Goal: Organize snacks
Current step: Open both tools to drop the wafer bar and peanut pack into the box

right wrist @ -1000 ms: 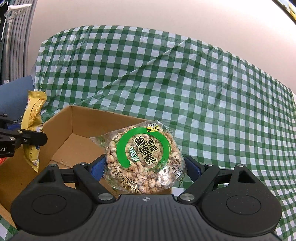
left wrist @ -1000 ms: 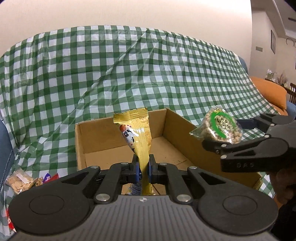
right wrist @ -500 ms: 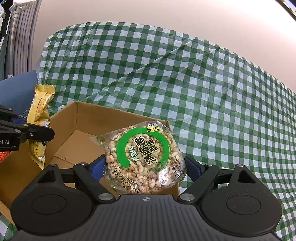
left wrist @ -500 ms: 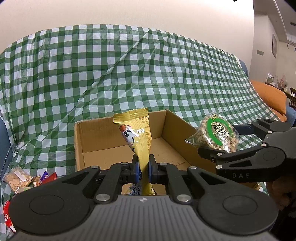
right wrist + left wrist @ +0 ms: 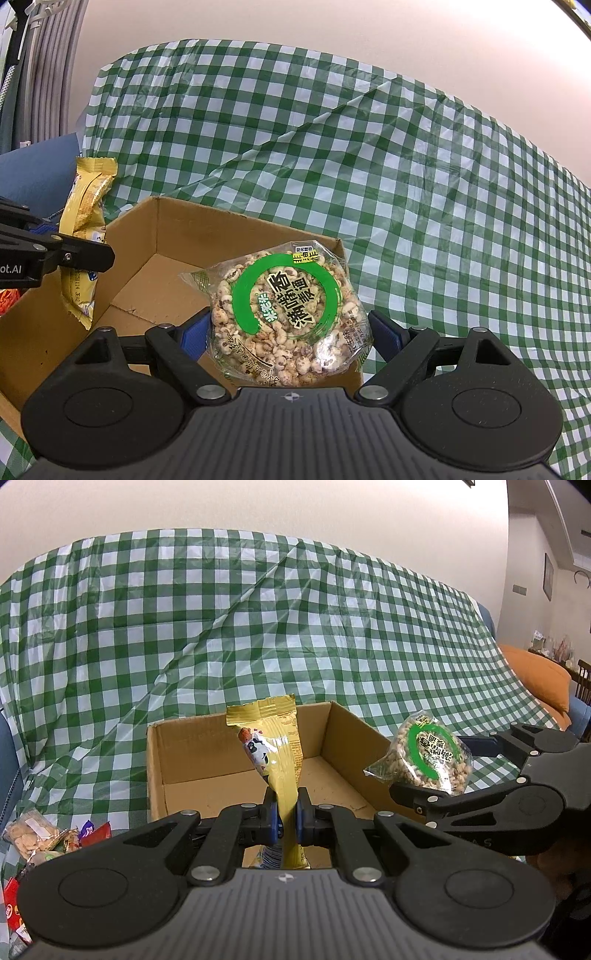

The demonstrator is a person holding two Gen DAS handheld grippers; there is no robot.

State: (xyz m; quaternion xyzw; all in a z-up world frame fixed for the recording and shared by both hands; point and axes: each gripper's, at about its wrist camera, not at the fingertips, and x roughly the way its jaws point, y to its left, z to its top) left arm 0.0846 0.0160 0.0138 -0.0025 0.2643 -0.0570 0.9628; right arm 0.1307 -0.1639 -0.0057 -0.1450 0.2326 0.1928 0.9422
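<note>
While both grippers grip snacks, cardboard box (image 5: 236,753) looks empty.

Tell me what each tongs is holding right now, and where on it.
Left tongs pinch the yellow snack packet low on its length. Right tongs grip the round puffed-grain pack by its two side edges, over the cardboard box.

Surface: a green and white checked cloth (image 5: 258,627), with creases.
On the cloth: an open cardboard box (image 5: 159,768), near the front.
Left of the box: a small pile of snack packets (image 5: 40,834), lying on the cloth.
</note>
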